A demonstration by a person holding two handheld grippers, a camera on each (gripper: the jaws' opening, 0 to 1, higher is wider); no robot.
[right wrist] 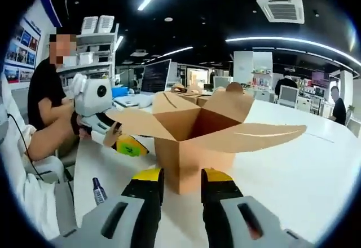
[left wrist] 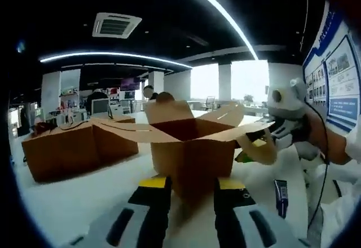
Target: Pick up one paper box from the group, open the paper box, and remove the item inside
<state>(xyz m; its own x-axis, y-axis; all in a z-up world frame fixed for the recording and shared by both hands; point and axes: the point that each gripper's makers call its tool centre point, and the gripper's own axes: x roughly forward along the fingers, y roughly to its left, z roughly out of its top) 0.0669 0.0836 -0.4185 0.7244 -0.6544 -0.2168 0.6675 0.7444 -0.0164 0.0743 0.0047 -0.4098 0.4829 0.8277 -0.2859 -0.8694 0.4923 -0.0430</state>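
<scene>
Nearby, more boxes [left wrist: 73, 146], open box [left wrist: 194, 146] ahead

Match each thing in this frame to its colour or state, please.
Things:
1. paper box
2. table
3. tips of the left gripper
4. wall poster

Colour or state:
A. white
B. yellow
C. brown, flaps spread open
D. blue-framed

Pairs: 1-C, 2-A, 3-B, 4-D
</scene>
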